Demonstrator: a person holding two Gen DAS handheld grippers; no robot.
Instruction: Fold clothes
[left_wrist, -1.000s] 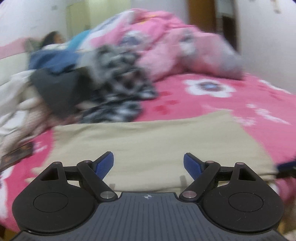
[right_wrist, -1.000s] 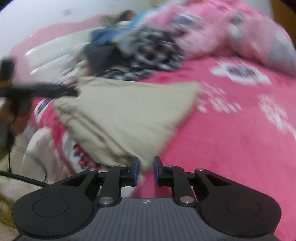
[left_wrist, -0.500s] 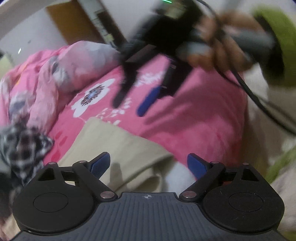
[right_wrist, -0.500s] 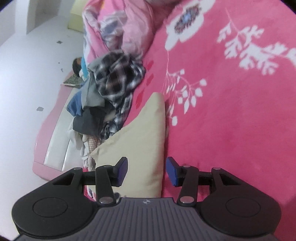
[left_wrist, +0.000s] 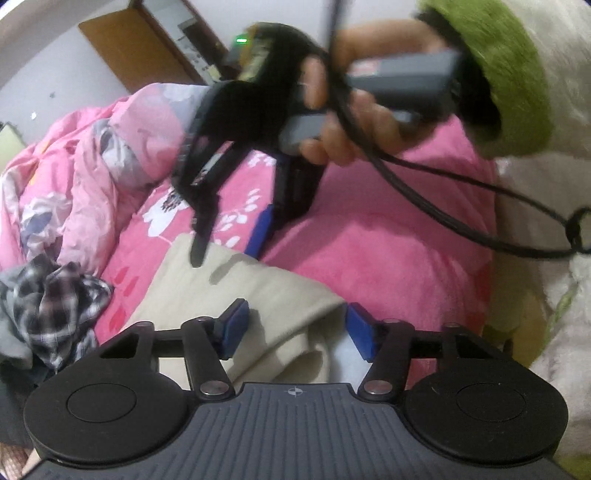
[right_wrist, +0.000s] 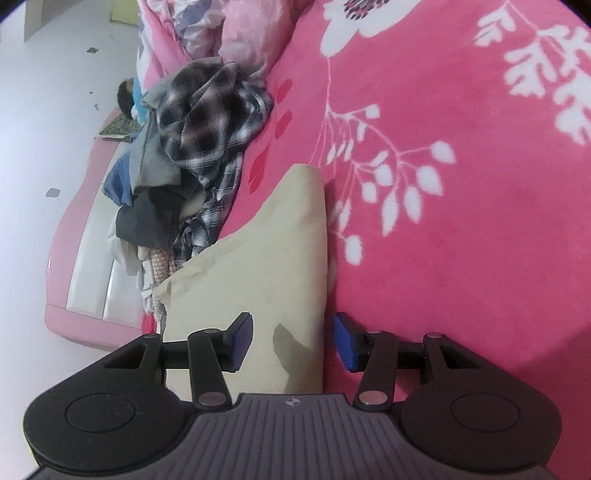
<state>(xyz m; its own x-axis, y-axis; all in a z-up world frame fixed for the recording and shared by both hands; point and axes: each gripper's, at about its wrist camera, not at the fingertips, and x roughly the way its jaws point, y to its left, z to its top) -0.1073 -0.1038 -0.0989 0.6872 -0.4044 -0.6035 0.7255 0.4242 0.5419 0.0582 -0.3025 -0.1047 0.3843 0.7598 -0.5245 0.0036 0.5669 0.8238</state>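
Note:
A folded beige garment (left_wrist: 255, 295) lies on the pink floral bedspread (left_wrist: 388, 251). My left gripper (left_wrist: 295, 332) is open, its blue pads straddling the garment's near corner. In the left wrist view my right gripper (left_wrist: 229, 240) hangs open above the garment's far edge, held by a hand in a green cuff. In the right wrist view the right gripper (right_wrist: 291, 341) is open, its jaws on either side of the beige garment's (right_wrist: 266, 251) long edge.
A heap of unfolded clothes with a black-and-white plaid shirt (right_wrist: 210, 118) lies beyond the garment; the shirt also shows in the left wrist view (left_wrist: 48, 299). A crumpled pink quilt (left_wrist: 85, 177) fills the back. A black cable (left_wrist: 461, 221) hangs from the right gripper.
Both views swung from facing the clothes heap to looking along the garment's edges. The right gripper opened from nearly shut and came down to the garment's edge. The left gripper narrowed slightly around the corner.

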